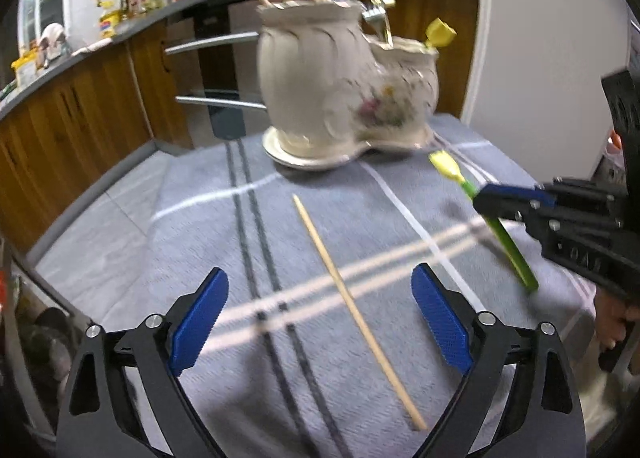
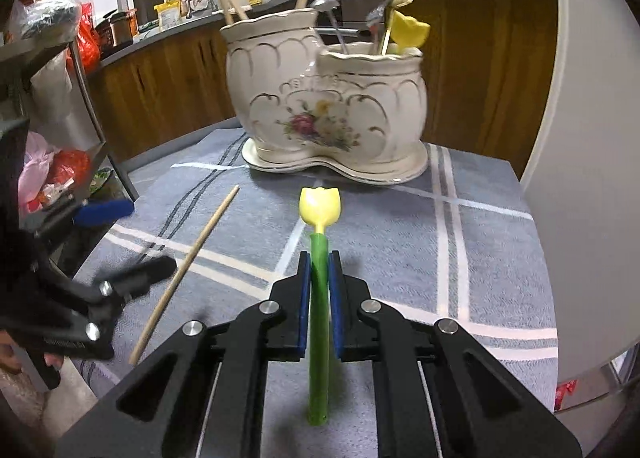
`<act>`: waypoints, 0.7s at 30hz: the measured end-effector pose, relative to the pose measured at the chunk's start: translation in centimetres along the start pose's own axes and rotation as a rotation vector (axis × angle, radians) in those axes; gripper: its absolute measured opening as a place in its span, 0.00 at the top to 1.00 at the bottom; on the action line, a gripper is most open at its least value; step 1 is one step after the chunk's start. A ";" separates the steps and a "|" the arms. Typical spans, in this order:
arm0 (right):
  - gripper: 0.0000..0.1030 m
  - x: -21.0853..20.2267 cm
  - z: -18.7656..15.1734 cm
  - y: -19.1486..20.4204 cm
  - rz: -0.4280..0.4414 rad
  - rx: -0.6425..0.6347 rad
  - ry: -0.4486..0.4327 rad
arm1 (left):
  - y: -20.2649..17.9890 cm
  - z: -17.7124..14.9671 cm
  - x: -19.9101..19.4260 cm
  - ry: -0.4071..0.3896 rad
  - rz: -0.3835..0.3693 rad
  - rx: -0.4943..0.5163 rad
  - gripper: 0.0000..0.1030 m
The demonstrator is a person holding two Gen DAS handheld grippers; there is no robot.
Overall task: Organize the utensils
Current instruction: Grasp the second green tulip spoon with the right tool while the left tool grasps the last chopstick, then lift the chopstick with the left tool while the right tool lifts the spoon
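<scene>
The surface (image 2: pixel 400 242), under a grey striped cloth, fills the lower half of both views. At its far side, upper centre of each frame, stands the double ceramic holder (image 2: pixel 328 105): a taller pot on the left with wooden handles in it, a lower pot on the right with forks, a ladle and one yellow tulip-shaped piece.

The wooden chopstick (image 1: pixel 356 310) lies loose on the cloth, running from centre frame toward the lower right in the left wrist view. The left tongs (image 1: pixel 320 322) hover with their pads wide apart on either side of it, not touching. To close cleanly they should probably drop until both pads straddle the stick near its middle.

The right tongs (image 2: pixel 319 298) are clamped on the green stem of the tulip utensil (image 2: pixel 320 258), bloom pointing at the holder. It likely belongs with its twin in the lower right-hand pot, so tip it stem down and enter clear of the forks.
</scene>
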State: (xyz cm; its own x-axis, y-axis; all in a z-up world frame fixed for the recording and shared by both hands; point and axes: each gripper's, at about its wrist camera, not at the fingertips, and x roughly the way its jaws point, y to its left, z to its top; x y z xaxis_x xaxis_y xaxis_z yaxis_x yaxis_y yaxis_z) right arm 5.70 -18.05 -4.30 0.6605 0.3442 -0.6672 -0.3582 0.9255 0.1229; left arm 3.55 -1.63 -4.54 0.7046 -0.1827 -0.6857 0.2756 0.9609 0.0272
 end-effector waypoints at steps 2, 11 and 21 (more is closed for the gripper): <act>0.91 -0.2 -0.1 -0.3 0.014 0.004 -0.006 | -0.3 -0.2 0.3 0.025 0.010 0.003 0.19; 0.91 -0.7 -0.9 -0.4 0.059 -0.016 -0.007 | 0.5 -0.3 1.7 0.097 0.041 -0.015 0.89; 0.91 -0.1 -1.6 -1.2 0.062 -0.104 0.088 | -1.0 -0.7 -0.1 0.134 -0.013 0.093 0.95</act>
State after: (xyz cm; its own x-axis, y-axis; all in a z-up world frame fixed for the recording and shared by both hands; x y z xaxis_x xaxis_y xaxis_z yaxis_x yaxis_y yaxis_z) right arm 5.03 -19.42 -5.51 0.5764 0.3806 -0.7231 -0.4655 0.8802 0.0922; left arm 2.76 -2.45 -5.00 0.6088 -0.1599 -0.7771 0.3484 0.9339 0.0808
